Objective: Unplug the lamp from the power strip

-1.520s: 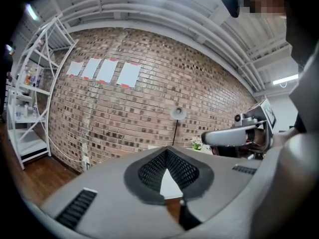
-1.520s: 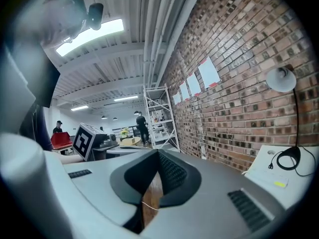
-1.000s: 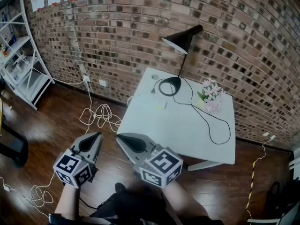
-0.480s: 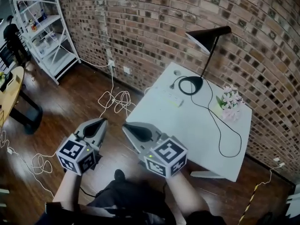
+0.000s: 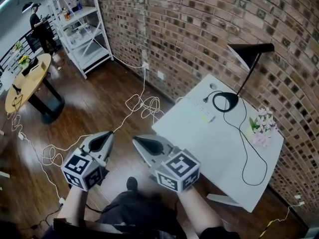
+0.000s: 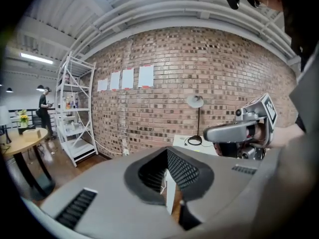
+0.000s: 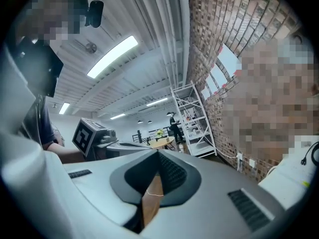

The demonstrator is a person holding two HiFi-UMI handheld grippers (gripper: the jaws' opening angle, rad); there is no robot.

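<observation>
Swung round since the earlier frame: table (image 5: 209, 151) now sits right, shelf (image 5: 79, 31) has come in at left.
Lamp (image 5: 249, 52) stands at the table's far corner by the brick wall, strip (image 5: 205, 115) lying just beside its base, cord (image 5: 244, 148) looping across the top. Both claws hang low, well short of the table: left gripper (image 5: 108, 135) closed on nothing, right gripper (image 5: 136, 140) closed on nothing too, the 2 side by side.

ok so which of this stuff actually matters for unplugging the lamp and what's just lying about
For the job:
- black desk lamp
- its black cord
- white power strip
- white table they sit on

Just lying about:
- pink flowers
- white shelving unit
- round wooden table
- loose white cables on the floor
</observation>
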